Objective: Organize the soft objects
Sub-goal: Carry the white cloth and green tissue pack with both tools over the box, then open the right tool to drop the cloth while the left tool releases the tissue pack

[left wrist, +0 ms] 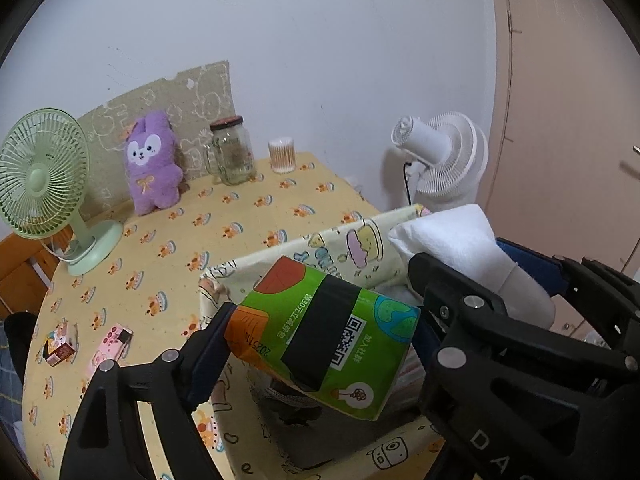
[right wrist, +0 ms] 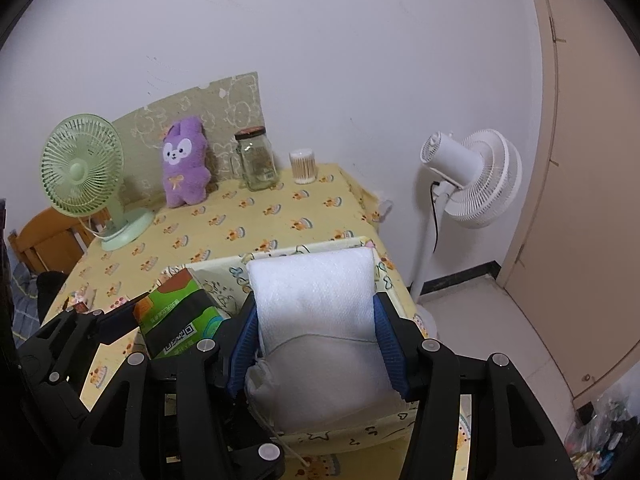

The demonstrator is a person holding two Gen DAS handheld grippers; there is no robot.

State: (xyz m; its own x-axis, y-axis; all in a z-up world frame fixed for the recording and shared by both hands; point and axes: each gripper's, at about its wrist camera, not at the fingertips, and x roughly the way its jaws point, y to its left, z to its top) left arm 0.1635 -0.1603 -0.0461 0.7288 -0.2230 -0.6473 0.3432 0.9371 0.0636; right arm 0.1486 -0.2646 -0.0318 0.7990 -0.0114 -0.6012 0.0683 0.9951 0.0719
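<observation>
Left tool: pinching a green tissue pack across its length, pads against both ends, the pack tilted and hanging over the open mouth of a cloth storage box. Judged reason: carried there for lowering inside.

Right tool: blue pads pressed on both sides of a white pillow, which bulges above the pads. It hangs just beside the tissue pack, over the same box; the soft filling gives under the squeeze, so the grip sits low and firm.

Storage box: printed fabric, standing at the near right corner of the desk, open-topped. Dark contents show at its bottom in the left wrist view; what they are cannot be told.

Small pink carton and another small box: lying on the yellow patterned cloth at the near left, apart from the storage box.

Green desk fan: left side, further back.

Purple plush rabbit: upright against a board at the wall, not yet collected.

Glass jar and cotton swab tub: back edge, beside the rabbit.

White standing fan: on the floor past the desk.
</observation>
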